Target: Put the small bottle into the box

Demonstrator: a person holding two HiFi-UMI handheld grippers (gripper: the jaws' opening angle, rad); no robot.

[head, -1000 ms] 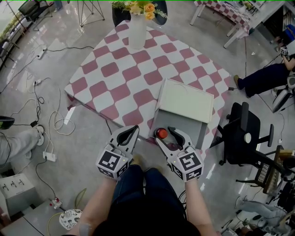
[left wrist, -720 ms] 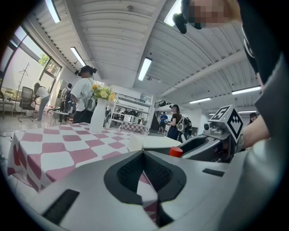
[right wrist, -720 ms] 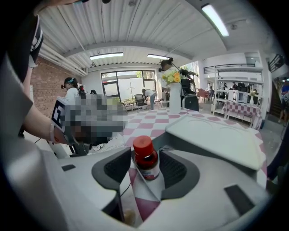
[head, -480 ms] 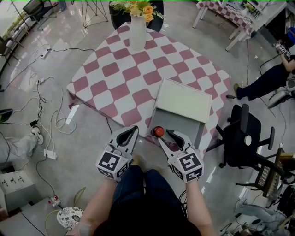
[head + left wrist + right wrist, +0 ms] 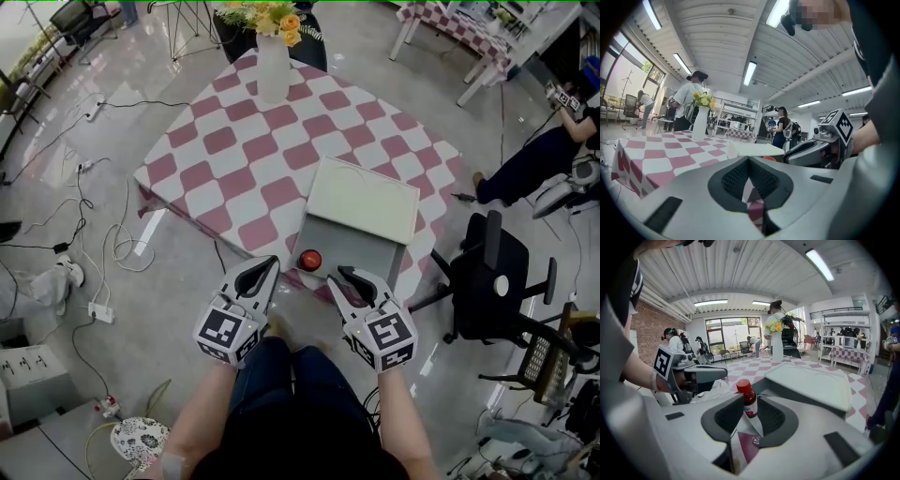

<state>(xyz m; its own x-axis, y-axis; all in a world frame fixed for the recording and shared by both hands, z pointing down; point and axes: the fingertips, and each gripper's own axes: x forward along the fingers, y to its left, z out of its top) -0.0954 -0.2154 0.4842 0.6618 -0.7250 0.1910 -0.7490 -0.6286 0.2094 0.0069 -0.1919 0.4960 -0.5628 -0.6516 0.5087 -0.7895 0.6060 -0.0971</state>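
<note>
Right gripper (image 5: 750, 405): my jaws are closing with nothing pinched between them. The pads touch nothing, and the small bottle (image 5: 309, 260) stands just beyond the tips, in line with the gap.
Left gripper (image 5: 749, 161): jaws together and empty. I hold it beside the right one, off the near edge of the table.
Table (image 5: 234, 141): covered in a red-and-white checked cloth, with one corner pointing toward me.
Box (image 5: 361, 248): on the table's near right edge and open. The grey base faces me and the white lid (image 5: 364, 199) sits at its far side.
Vase (image 5: 273, 70): white with yellow flowers, upright at the far corner, well apart from the box.
Small bottle: upright, with a red cap and dark contents. It stands at the near left corner of the grey base, apart from both grippers.
</note>
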